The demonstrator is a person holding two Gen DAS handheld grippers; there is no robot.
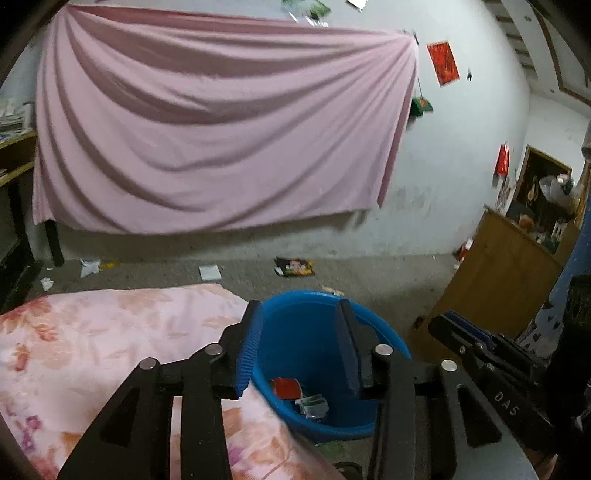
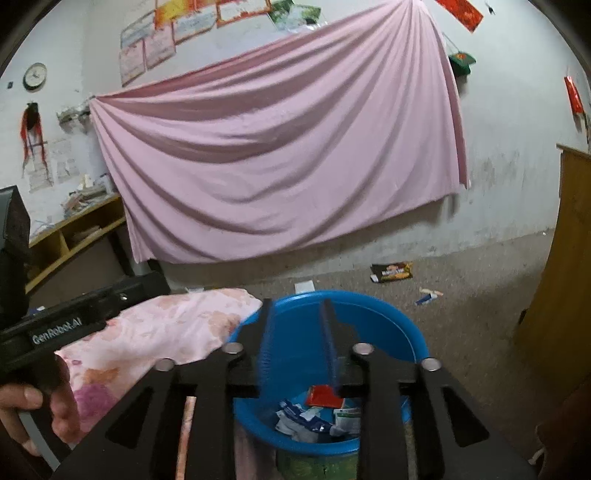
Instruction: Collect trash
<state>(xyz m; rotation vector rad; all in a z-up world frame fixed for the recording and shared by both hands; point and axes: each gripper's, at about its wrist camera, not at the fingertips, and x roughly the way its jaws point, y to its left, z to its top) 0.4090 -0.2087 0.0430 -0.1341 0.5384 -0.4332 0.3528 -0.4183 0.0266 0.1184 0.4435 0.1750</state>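
Right wrist: both grippers' fingers released, empty, above upright blue bin (image 2: 406, 332) (trash (image 2: 314, 417) inside).

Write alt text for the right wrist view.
The right gripper, jaws apart and empty, hangs over a blue bucket holding wrappers. A floral blanket lies left; a snack packet lies on the floor below a pink sheet.

Legible markings, as I find them:

1. "DAS", white letters on the black body of my right gripper (image 1: 506, 403), seen from the left wrist.
2. "GenRobot.AI", white label on the black body of my left gripper (image 2: 57, 326), seen from the right wrist.

Print on the floor wrapper (image 2: 392, 272) and wall certificates (image 2: 173, 33) is too blurred to read.
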